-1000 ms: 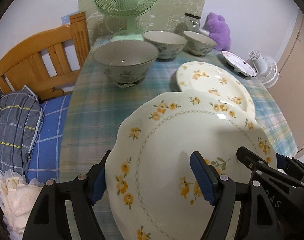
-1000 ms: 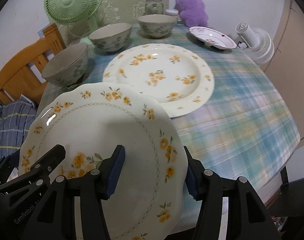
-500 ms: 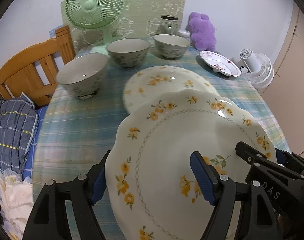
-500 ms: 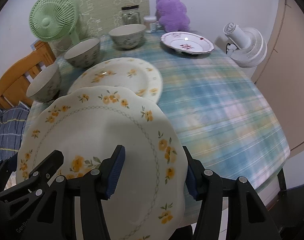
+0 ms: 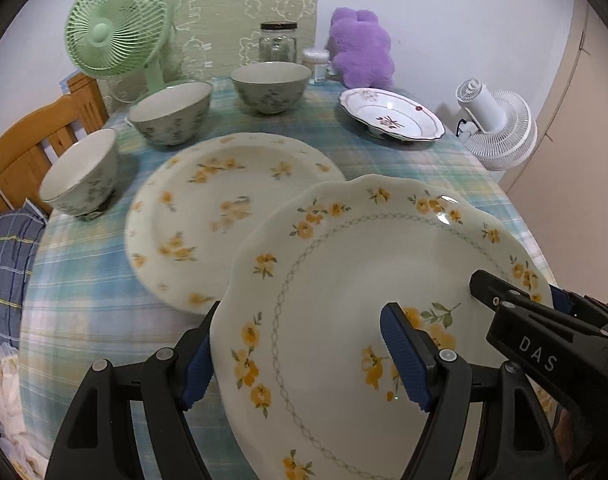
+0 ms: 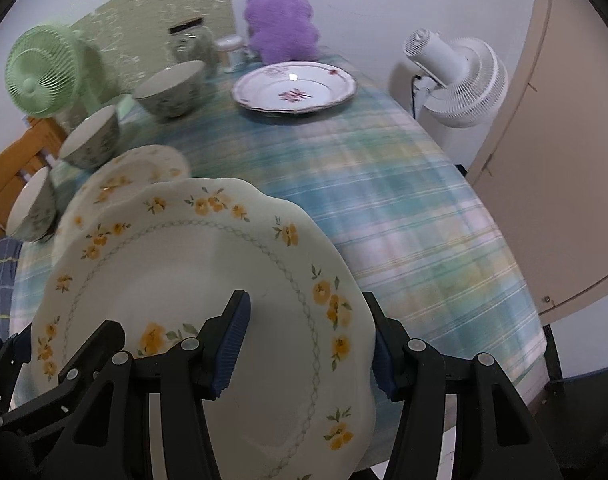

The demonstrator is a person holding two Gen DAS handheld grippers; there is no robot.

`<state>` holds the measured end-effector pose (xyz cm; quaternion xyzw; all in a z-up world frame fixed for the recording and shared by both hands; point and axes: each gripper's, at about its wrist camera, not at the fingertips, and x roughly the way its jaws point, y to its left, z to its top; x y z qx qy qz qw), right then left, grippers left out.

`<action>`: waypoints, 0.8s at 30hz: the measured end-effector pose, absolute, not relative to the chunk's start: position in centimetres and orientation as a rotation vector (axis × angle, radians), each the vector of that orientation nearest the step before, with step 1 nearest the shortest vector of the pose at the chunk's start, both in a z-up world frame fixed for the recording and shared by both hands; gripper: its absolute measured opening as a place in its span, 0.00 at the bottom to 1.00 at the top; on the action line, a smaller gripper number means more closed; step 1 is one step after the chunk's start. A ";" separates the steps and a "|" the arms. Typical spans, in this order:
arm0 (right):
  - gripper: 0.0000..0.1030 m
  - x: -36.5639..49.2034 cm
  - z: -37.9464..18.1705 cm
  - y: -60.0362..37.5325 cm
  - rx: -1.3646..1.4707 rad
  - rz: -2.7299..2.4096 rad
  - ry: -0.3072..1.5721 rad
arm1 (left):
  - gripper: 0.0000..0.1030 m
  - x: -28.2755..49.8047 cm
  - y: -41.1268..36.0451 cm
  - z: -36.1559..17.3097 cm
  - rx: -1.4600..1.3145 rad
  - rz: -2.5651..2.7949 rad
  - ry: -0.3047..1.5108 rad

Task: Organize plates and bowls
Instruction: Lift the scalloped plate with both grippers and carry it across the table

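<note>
Both grippers hold one scalloped cream plate with yellow flowers [image 5: 364,264] above the table's near edge. My left gripper [image 5: 304,352] is shut on its left rim; my right gripper [image 6: 308,340] is shut on its right rim [image 6: 208,280]. A second yellow-flowered plate [image 5: 224,208] lies on the table just beyond, partly under the held one, and shows blurred in the right wrist view [image 6: 132,172]. Three grey floral bowls [image 5: 82,172] [image 5: 172,114] [image 5: 270,86] stand along the left and back. A white plate with a red motif [image 5: 392,114] sits at the back right.
The table has a blue-green plaid cloth [image 6: 384,200]. A green fan [image 5: 112,28], a glass jar [image 5: 278,42] and a purple plush toy [image 5: 362,50] stand at the back. A white fan [image 6: 460,76] stands off the right edge. A wooden bed frame [image 5: 28,148] is at the left.
Both grippers, still holding the plate, have swung to the right and slightly back. The bowls and the lying plate have shifted left in view; the red-motif plate and white fan are more central.
</note>
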<state>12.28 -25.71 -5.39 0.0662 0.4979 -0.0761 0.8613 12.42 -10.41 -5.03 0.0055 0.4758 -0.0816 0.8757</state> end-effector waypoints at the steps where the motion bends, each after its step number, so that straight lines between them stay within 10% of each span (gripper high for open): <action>1: 0.57 12.5 -5.6 -26.3 0.138 -0.159 1.048 | 0.74 12.7 -11.0 -5.3 0.006 -0.165 0.999; 24: 0.57 15.5 -9.8 -36.8 0.146 -0.202 1.115 | 0.74 16.3 -21.3 -9.7 0.029 -0.170 1.096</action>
